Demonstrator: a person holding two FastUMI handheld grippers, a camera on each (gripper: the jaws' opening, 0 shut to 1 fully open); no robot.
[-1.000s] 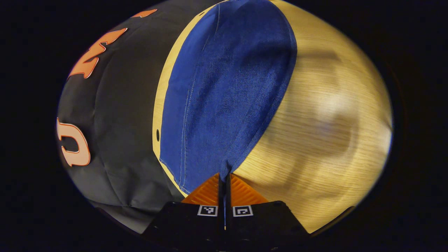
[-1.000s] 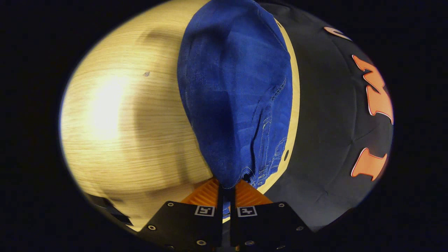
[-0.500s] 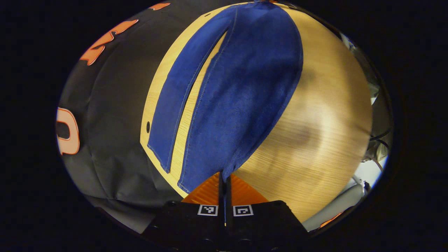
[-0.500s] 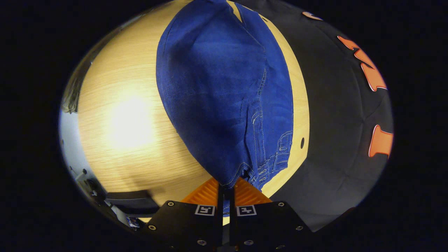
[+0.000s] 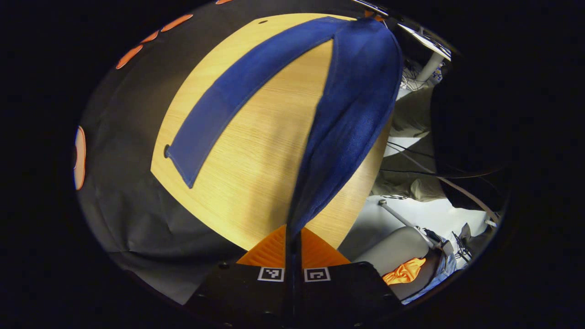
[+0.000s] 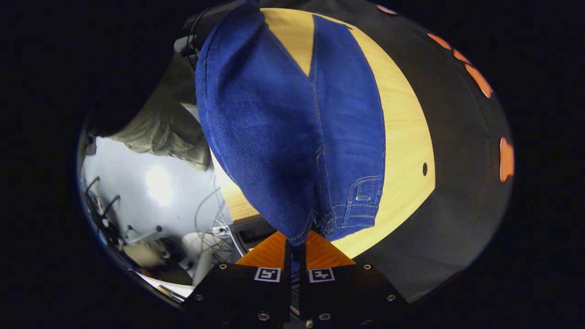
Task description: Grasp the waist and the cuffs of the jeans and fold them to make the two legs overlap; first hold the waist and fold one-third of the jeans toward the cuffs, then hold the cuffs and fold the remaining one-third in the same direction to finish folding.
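Bare table (image 5: 256, 151) lies open between the jeans (image 5: 352, 114) legs.

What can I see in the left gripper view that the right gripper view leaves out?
The left gripper view alone shows the flat leg's cuff lying on the table, and a crumpled orange cloth on the floor. The right gripper view alone shows the waistband with its belt loop and white cables below the table edge. Both show the blue jeans, the wooden table, and a gripper shut on the lifted denim: left gripper, right gripper.
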